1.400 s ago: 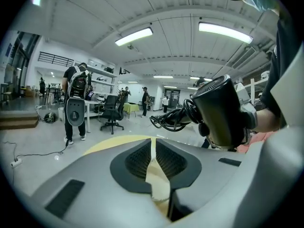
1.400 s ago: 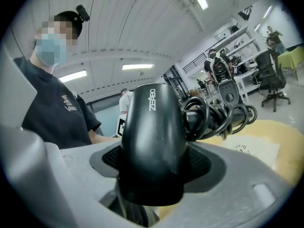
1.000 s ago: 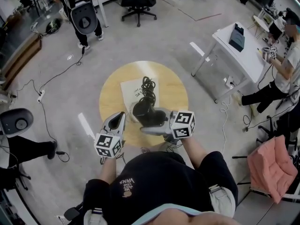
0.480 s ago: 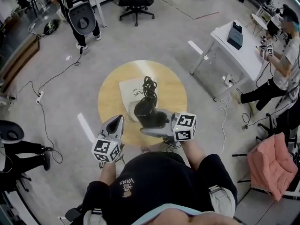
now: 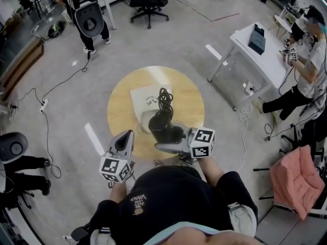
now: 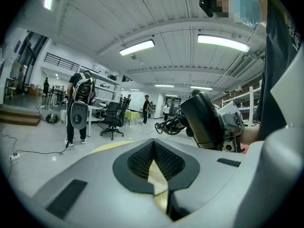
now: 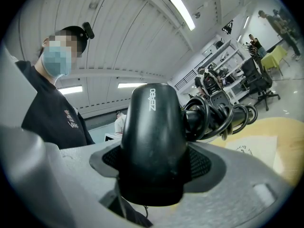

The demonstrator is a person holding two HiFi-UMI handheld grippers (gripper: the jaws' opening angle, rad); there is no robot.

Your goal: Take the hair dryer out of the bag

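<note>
Currently right tongs (image 5: pixel 159 145) grasp the black hair dryer (image 5: pixel 162 126) above the round tabletop (image 5: pixel 190 102). Clenched empty, left tongs (image 5: pixel 125 135) hover at the dryer's eight o'clock.

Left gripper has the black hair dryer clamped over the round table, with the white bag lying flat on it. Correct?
Wrong gripper. The right gripper is clamped on the black hair dryer, as the right gripper view shows; the left gripper is shut on nothing. The rest is right: the dryer is over the round table, with the white bag lying flat on it.

Lab w/ desk (image 5: pixel 272 65), ofc chair (image 5: pixel 148 0), floor cables (image 5: pixel 65 82)
</note>
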